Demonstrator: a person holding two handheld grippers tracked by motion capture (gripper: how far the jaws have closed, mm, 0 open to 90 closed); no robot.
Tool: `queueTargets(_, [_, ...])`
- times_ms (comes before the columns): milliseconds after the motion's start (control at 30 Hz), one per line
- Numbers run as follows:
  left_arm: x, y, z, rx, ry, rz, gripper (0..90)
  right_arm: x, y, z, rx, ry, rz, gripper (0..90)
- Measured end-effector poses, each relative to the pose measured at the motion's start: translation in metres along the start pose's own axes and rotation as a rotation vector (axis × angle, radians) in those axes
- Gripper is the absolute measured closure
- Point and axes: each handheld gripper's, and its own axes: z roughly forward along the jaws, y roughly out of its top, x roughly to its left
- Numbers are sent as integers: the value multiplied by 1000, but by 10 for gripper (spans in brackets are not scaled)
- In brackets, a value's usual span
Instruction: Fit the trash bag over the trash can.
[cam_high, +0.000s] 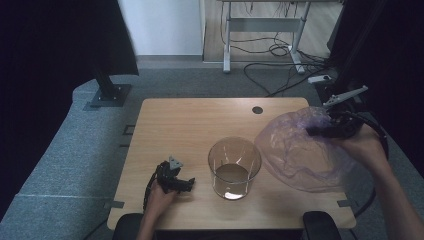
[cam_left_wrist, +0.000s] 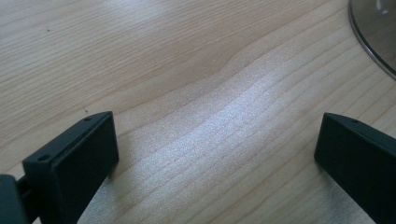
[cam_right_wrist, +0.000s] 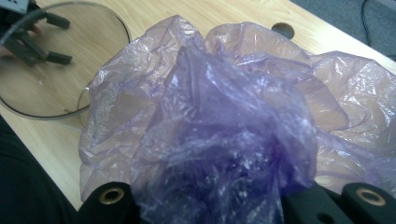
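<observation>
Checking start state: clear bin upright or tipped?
Upright. The clear bin stands on its base on the table, round rim up.

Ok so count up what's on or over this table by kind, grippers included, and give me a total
Hand-held grippers: 2, the left gripper resting open on the table, the right gripper clamped on the bag.
Clear round containers: 1, the clear container standing upright mid-table.
Purple plastic bags: 1, the purple bag held up beside the container.
Total: 4

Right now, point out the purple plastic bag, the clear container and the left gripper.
purple plastic bag (cam_high: 295, 155), high view, crinkled middle.
clear container (cam_high: 235, 145), high view, far rim.
left gripper (cam_high: 190, 183), high view, between its fingertips.
</observation>
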Motion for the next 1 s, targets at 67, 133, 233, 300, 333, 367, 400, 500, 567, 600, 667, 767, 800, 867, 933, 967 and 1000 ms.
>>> queueTargets(67, [0, 0, 0, 0, 0, 0, 0, 0, 2, -2, -1, 0, -1, 809])
queueTargets(133, [0, 0, 0, 0, 0, 0, 0, 1, 6, -7, -6, 1, -2, 809])
queueTargets(233, [0, 0, 0, 0, 0, 0, 0, 1, 12, -15, -12, -1, -3, 808])
queueTargets(300, [0, 0, 0, 0, 1, 0, 0, 2, 18, -25, -23, -1, -7, 808])
queueTargets(333, [0, 0, 0, 0, 0, 0, 0, 2, 18, -25, -23, -1, -7, 808])
queueTargets(367, [0, 0, 0, 0, 0, 0, 0, 4, 23, -31, -30, -2, -8, 809])
queueTargets(400, [0, 0, 0, 0, 0, 0, 0, 4, 23, -31, -30, -2, -8, 809])
queueTargets(500, [0, 0, 0, 1, 0, 1, 0, 6, 29, -38, -37, -1, -15, 809])
queueTargets(567, [0, 0, 0, 1, 0, 0, 0, 10, 35, -44, -43, 2, -22, 808])
queueTargets(600, [0, 0, 0, 1, 1, 2, 0, 10, 35, -44, -43, 2, -22, 808])
queueTargets(667, [0, 0, 0, 1, 0, 1, 0, 13, 40, -47, -46, 5, -29, 808])
queueTargets(767, [0, 0, 0, 1, 1, 2, 0, 19, 49, -51, -52, 15, -46, 808])
queueTargets(800, [0, 0, 0, 1, 1, 0, 0, 19, 49, -51, -52, 15, -46, 808])
queueTargets(867, [0, 0, 0, 1, 0, 0, 0, 23, 54, -53, -54, 21, -55, 808])
queueTargets(933, [0, 0, 0, 1, 2, 1, 0, 27, 59, -55, -56, 23, -62, 808])
queueTargets(967, [0, 0, 0, 1, 1, 0, 0, 31, 63, -57, -60, 27, -73, 808])
queueTargets(1000, [0, 0, 0, 1, 1, 0, 0, 31, 63, -57, -60, 27, -73, 808])
